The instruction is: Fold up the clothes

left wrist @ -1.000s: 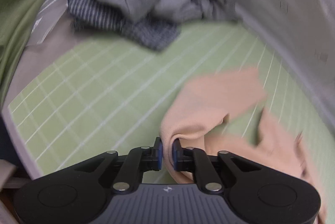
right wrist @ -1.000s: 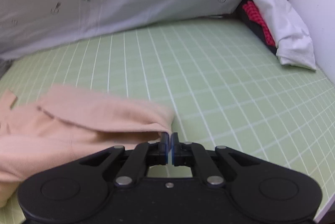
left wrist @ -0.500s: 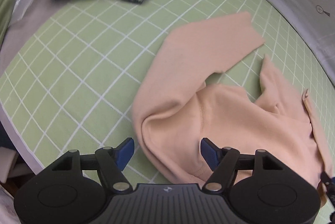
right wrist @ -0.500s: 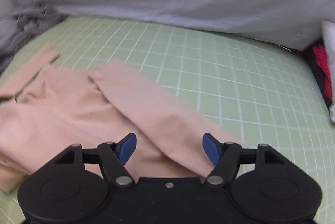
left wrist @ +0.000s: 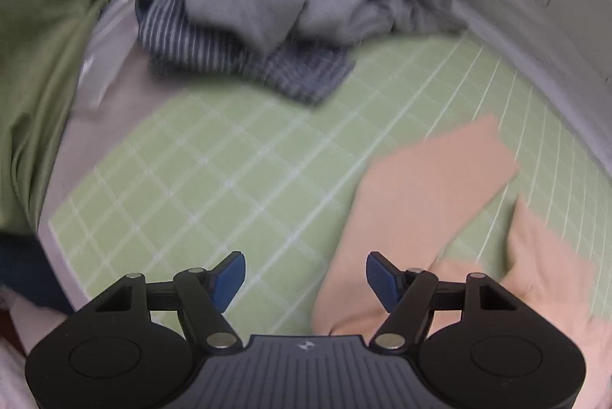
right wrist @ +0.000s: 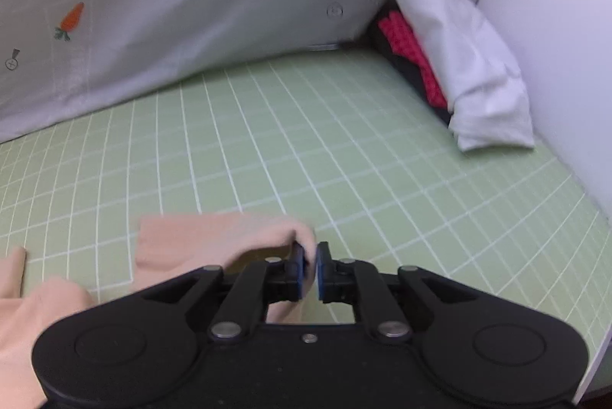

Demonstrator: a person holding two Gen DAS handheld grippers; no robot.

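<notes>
Only R view shows white bundle (right wrist: 466,65).

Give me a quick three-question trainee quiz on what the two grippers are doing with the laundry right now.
1. True or false: the left gripper has its jaws open, holding nothing.
2. What do the jaws of the right gripper pinch? A) a blue sock B) the peach garment C) a red towel
3. What colour is the grid mat under the clothes?
Key: 1 true; 2 B; 3 green.
</notes>
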